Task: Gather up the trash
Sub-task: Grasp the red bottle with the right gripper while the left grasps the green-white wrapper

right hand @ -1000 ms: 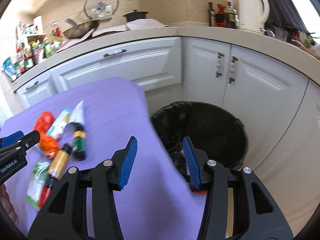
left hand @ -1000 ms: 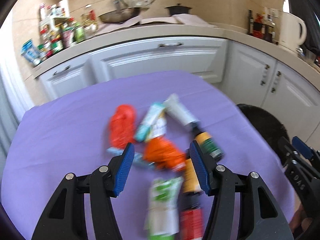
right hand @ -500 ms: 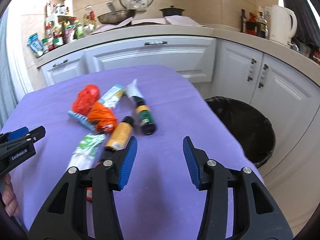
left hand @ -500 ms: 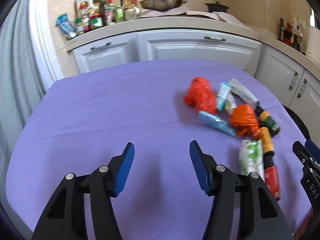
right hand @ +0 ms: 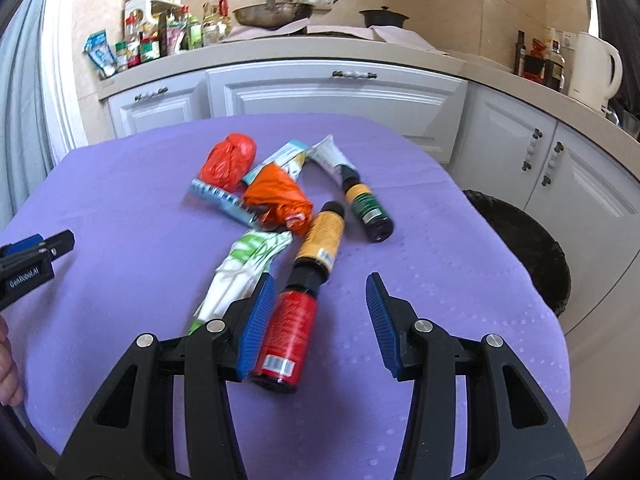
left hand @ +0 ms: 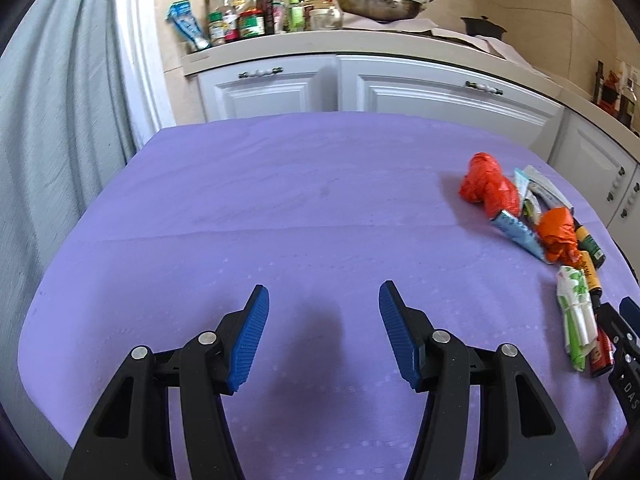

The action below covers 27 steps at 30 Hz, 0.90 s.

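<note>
Both grippers wide, empty: right gripper [right hand: 318,312] over red bottle [right hand: 285,338] (bin [right hand: 524,246] at 3 o'clock), left gripper [left hand: 324,328] over bare cloth [left hand: 280,200].

Left gripper [left hand: 324,300] jaws apart, empty, over bare purple cloth [left hand: 280,200]. Trash pile [left hand: 536,232] far right; right gripper [left hand: 624,332] tip beside it at the edge.

"GenRobot.AI" is printed in white on the side of the left claw [right hand: 30,258], seen at the left edge of the right wrist view. In the left wrist view, the letters "DAS" show on the right claw's [left hand: 624,344] black body at the right edge. The labels on the bottles and wrappers are too blurred to read.
</note>
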{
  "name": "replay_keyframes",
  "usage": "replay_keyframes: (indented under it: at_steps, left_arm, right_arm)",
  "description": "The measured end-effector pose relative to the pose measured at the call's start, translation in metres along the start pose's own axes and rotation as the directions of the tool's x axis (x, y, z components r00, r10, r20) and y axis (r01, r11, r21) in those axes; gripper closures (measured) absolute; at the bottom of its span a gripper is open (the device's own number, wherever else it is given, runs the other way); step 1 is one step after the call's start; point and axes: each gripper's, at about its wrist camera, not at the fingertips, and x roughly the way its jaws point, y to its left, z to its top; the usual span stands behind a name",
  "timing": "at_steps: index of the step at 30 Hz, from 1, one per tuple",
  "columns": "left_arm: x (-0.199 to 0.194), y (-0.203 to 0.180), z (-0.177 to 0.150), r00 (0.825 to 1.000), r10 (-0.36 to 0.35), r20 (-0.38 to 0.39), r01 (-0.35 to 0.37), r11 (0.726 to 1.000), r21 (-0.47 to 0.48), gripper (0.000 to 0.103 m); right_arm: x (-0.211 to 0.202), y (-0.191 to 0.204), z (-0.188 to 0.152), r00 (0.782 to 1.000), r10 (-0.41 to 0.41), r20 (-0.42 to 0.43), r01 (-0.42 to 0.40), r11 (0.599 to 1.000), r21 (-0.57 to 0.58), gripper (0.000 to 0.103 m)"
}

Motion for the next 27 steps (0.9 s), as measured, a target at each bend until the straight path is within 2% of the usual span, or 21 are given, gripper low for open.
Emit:
replay_keyframes:
  at_steps: [5, 9, 17, 27]
  left_arm:
    - [0.001, 0.003, -0.003, 1.0, -0.013, -0.007, 0.013, 1.0, -0.013, 0.046]
    - [0.001, -0.002, -0.004, 0.999, -0.033, -0.01, 0.033, 0.999, -0.004, 0.046]
    - [-0.004, -0.024, -0.005, 0.997, -0.078, -0.015, 0.078, 0.997, 0.021, 0.046]
    - [-0.017, -0.072, -0.004, 0.988, -0.152, -0.012, 0.152, 0.985, 0.08, 0.046]
  right_arm:
    - [0.007, 0.002, -0.006, 1.0, -0.01, -0.03, 0.009, 1.0, -0.006, 0.058]
    - [0.012, 0.002, -0.01, 0.998, 0.007, -0.057, -0.008, 1.0, -0.01, 0.08]
    - [0.004, -0.004, -0.011, 1.0, 0.006, -0.031, -0.006, 1.0, -0.02, 0.08]
    - [-0.008, -0.036, -0.014, 0.999, -0.041, 0.001, 0.041, 0.999, 0.022, 0.08]
